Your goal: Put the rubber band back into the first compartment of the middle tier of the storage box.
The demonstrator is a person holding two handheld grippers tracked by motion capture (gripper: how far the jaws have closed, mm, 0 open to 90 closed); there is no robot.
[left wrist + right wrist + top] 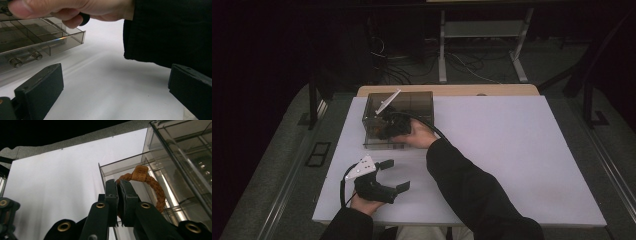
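A smoky clear plastic organizer box [417, 102] with several compartments sits on the white table [512, 150]. My right gripper [384, 131] reaches into the box's near-left part. In the right gripper view its jaws are pressed together on a braided orange bracelet [155, 187] with a small tan tag, hanging over a compartment of the box [180, 152]. My left gripper [394, 175] rests near the table's front edge, below the box, its jaws wide apart with nothing between them. In the left gripper view [110, 82] the box [37, 42] and the other hand [75, 10] lie ahead.
A dark sleeve [467, 190] crosses the table from the bottom toward the box. Table legs and cables [452, 65] stand on the floor beyond the far edge. Bare white tabletop spreads to the right.
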